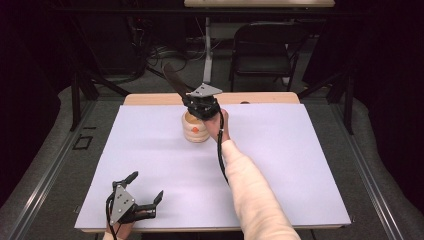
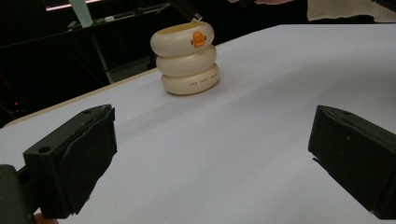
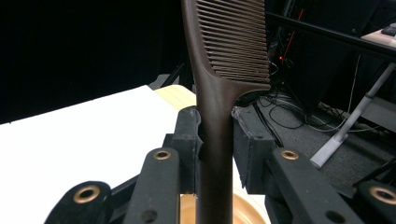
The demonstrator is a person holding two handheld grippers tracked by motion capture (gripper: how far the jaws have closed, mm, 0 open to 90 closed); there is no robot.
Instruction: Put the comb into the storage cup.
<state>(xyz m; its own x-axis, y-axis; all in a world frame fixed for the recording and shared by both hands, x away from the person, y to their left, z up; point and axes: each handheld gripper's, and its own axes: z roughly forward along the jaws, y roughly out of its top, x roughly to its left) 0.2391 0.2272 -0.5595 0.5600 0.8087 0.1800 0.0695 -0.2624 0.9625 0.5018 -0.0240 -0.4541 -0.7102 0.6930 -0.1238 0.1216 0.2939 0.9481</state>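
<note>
Above the cream ringed holder (image 1: pixel 195 128), which stands on the white table sheet (image 1: pixel 280 165) near its far edge, the right gripper (image 1: pixel 201 103) is held with its jaws closed tight on the handle of a dark brown comb (image 1: pixel 173 80). In the right gripper view the comb (image 3: pixel 219 93) is seen clamped between the two black pads, its handle running down past them toward the holder's open mouth (image 3: pixel 243 212) directly beneath, and its toothed part rising above the jaws. The holder (image 2: pixel 185 59) is built of three stacked rings and is marked with a small orange duck face on its top ring; whether the handle's lower end touches the holder's rim cannot be told. Well apart from the holder, at the near left corner of the sheet, the left gripper (image 1: pixel 146 189) is held low, its jaws spread wide apart with nothing between them.
</note>
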